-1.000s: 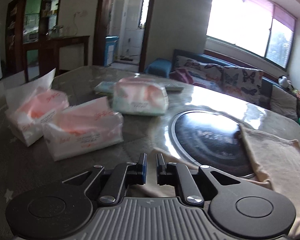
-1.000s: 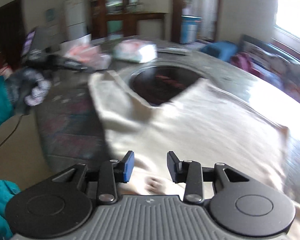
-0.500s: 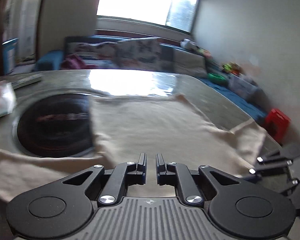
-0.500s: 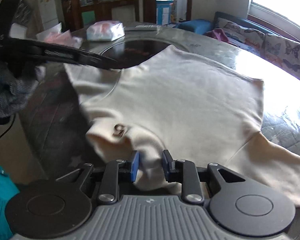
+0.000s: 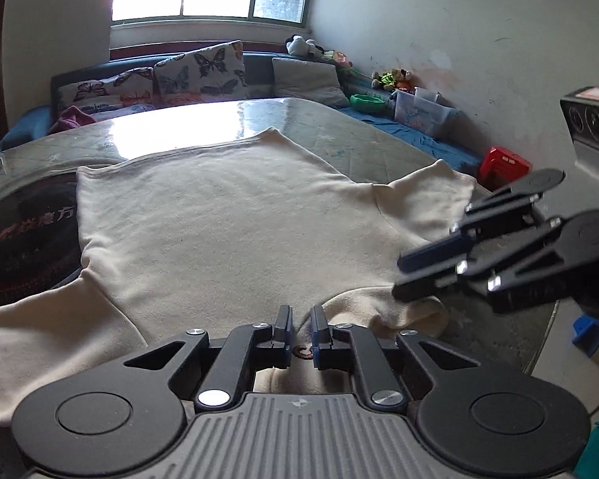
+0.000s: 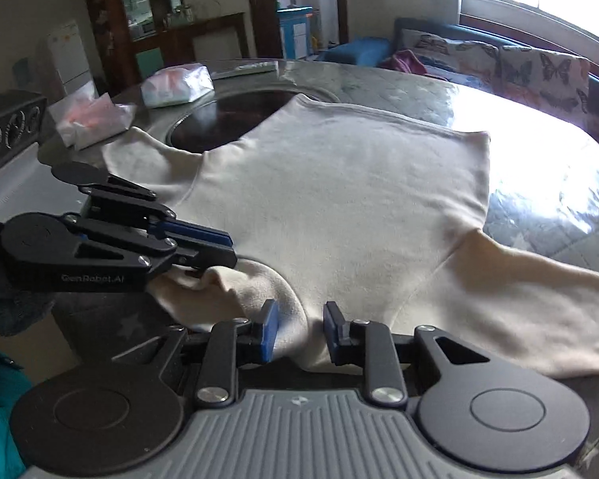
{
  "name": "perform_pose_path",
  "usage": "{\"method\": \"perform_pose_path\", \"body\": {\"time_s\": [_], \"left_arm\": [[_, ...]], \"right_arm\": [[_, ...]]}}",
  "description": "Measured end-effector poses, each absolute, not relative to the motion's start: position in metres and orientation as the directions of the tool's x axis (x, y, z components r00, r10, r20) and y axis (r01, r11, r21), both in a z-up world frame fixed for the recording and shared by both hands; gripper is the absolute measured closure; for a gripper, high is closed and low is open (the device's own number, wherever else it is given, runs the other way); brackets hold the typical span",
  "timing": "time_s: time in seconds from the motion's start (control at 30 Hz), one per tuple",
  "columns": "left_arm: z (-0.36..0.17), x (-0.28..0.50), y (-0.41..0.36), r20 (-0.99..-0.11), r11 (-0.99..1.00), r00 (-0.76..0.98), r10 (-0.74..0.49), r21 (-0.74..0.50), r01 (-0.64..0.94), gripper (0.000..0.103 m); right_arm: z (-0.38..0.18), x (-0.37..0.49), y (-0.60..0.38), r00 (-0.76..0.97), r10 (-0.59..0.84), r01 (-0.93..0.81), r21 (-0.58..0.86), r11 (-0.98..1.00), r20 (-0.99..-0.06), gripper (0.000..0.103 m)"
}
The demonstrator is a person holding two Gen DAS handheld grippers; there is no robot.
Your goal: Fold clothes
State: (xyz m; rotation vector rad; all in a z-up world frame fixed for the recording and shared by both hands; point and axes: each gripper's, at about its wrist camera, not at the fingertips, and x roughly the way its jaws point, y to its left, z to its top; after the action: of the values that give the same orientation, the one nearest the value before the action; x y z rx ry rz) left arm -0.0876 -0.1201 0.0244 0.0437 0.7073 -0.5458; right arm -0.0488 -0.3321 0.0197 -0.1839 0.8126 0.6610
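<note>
A cream long-sleeved shirt (image 5: 227, 215) lies spread flat on the round table, also seen in the right wrist view (image 6: 339, 199). Its collar end is bunched at the near edge. My left gripper (image 5: 299, 329) is shut on the collar fabric, where a small dark mark shows; it also shows in the right wrist view (image 6: 223, 249). My right gripper (image 6: 297, 329) is open, its fingers either side of a fold of the same bunched collar; it also shows in the left wrist view (image 5: 403, 277).
A dark round inset (image 6: 219, 119) sits in the glossy table (image 5: 203, 123), partly under the shirt. Tissue packs (image 6: 175, 86) lie at the far side. A sofa with butterfly cushions (image 5: 195, 72) runs under the window. A red stool (image 5: 503, 165) stands beside the table.
My left gripper swung from the tissue packs round to the shirt's collar and now grips it. My right gripper came down to the collar beside it and opened wider.
</note>
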Motion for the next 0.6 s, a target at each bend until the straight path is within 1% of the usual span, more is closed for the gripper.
{"method": "perform_pose_path", "body": {"time_s": [0.13, 0.23, 0.33, 0.47, 0.53, 0.57, 0.6], "left_arm": [[0.031, -0.082, -0.121, -0.621, 0.852, 0.626, -0.471, -0.136, 0.506, 0.092], [0.028, -0.078, -0.124, -0.638, 0.849, 0.609, -0.471, -0.14, 0.51, 0.092], [0.023, -0.081, -0.126, -0.645, 0.846, 0.606, -0.466, -0.125, 0.518, 0.092], [0.025, -0.079, -0.124, -0.65, 0.849, 0.6, -0.467, -0.141, 0.509, 0.09], [0.029, -0.076, -0.125, -0.647, 0.853, 0.609, -0.459, -0.129, 0.506, 0.084], [0.031, -0.075, -0.126, -0.645, 0.854, 0.614, -0.456, -0.124, 0.505, 0.072], [0.034, -0.074, -0.128, -0.637, 0.855, 0.621, -0.457, -0.121, 0.505, 0.062]], "right_arm": [[0.032, -0.03, -0.34, 0.573, 0.451, -0.573, 0.059, 0.817, -0.684, 0.078], [0.032, -0.006, -0.345, 0.62, 0.419, -0.531, 0.039, 0.847, -0.663, 0.078], [0.023, 0.019, -0.348, 0.632, 0.387, -0.489, 0.042, 0.871, -0.671, 0.078], [0.009, 0.036, -0.362, 0.636, 0.332, -0.409, 0.06, 0.91, -0.696, 0.079], [0.011, 0.031, -0.369, 0.646, 0.346, -0.406, 0.077, 0.91, -0.68, 0.079], [0.013, 0.028, -0.37, 0.656, 0.34, -0.403, 0.068, 0.913, -0.673, 0.077], [0.016, 0.023, -0.374, 0.672, 0.333, -0.395, 0.06, 0.917, -0.662, 0.074]]}}
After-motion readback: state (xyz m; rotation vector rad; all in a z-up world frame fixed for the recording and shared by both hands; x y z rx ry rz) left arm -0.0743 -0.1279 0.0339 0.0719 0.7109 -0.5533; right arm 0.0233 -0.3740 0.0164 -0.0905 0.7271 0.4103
